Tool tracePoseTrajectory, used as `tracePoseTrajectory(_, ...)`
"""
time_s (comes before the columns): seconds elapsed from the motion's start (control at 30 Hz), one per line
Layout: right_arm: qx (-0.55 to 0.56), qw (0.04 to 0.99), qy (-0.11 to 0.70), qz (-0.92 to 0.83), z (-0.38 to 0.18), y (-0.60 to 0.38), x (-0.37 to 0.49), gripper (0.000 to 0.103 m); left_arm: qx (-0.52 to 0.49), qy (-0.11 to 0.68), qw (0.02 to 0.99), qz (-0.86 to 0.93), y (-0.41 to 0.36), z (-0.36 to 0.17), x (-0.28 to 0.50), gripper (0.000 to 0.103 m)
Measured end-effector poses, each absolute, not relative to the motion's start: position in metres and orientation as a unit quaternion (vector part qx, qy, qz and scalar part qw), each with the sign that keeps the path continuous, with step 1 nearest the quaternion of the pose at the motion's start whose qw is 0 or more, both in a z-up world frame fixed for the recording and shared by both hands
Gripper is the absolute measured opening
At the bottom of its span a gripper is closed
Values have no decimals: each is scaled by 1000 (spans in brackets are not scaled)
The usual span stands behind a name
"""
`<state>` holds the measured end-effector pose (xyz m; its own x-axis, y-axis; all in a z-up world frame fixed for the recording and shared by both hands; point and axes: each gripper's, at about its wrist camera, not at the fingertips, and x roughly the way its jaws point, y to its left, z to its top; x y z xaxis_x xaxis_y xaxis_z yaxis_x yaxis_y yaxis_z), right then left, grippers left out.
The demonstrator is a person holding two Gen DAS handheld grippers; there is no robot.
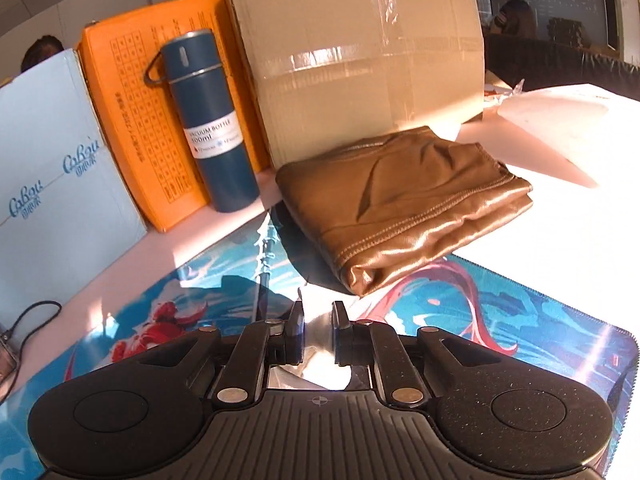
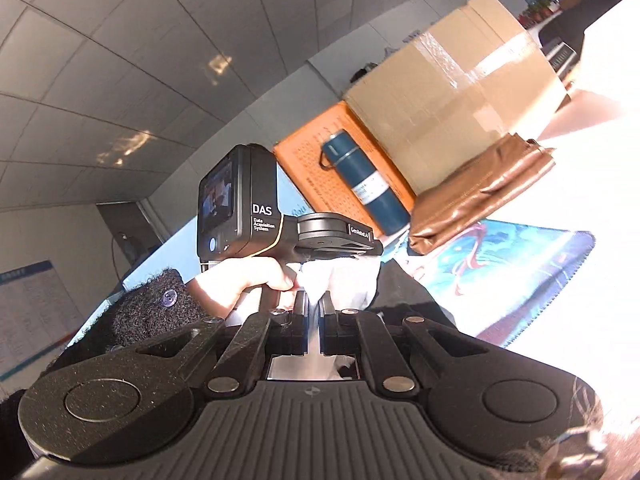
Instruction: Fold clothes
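A folded brown satin garment (image 1: 400,208) lies on the table past the far edge of the blue patterned mat (image 1: 520,320). In the right wrist view the brown garment (image 2: 480,192) sits at the upper right. My left gripper (image 1: 318,316) hovers low over the mat, its jaws nearly together on a strip of white cloth (image 1: 318,340). My right gripper (image 2: 313,306) is tilted upward and shut on a bunch of white cloth (image 2: 344,284). That cloth runs up to the left tool, whose camera housing (image 2: 240,208) a hand (image 2: 244,284) holds just ahead.
Against the back stand a blue vacuum bottle (image 1: 212,120), an orange box (image 1: 132,120), a taped cardboard box (image 1: 360,64) and a light blue box (image 1: 52,168). A black cable (image 1: 36,320) lies at the left edge. A person (image 1: 516,12) sits far behind.
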<state>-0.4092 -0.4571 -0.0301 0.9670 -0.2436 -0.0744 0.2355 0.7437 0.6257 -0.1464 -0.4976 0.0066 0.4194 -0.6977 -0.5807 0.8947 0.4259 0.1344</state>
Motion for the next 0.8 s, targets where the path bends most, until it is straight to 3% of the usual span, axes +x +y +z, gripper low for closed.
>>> tracePoseTrajectory(0.03,341,931,0,-131,-36,-460,-412,5,215,229,812,-492,-499,3,-147,20)
tracePoseTrajectory(0.07,348,928,6,-133,-41,-464,-414,5,212,233,810,-494,-501,0,-147,29)
tracePoseTrajectory(0.13,353,926,12,-133,-46,-466,-415,5,201,240,807,-501,-503,-5,-147,57)
tracePoseTrajectory(0.17,354,926,15,-132,-48,-466,-415,5,175,244,806,-511,-499,2,-145,77)
tracePoseTrajectory(0.2,358,924,17,-130,-48,-467,-413,5,149,243,807,-518,-491,10,-143,82)
tracePoseTrajectory(0.33,379,916,24,-132,-51,-468,-415,14,100,221,805,-542,-442,35,-138,86)
tracePoseTrajectory(0.37,384,913,25,-134,-52,-468,-416,20,97,212,809,-540,-426,35,-137,88)
tracePoseTrajectory(0.4,390,911,25,-133,-53,-468,-417,39,97,200,816,-534,-405,35,-137,90)
tracePoseTrajectory(0.43,399,908,26,-127,-54,-468,-416,48,97,189,823,-527,-384,34,-138,90)
tracePoseTrajectory(0.6,420,899,34,-115,-56,-467,-412,48,114,164,853,-482,-301,17,-141,94)
tracePoseTrajectory(0.8,469,871,25,-143,-56,-473,-408,47,163,168,845,-482,-265,-11,-158,95)
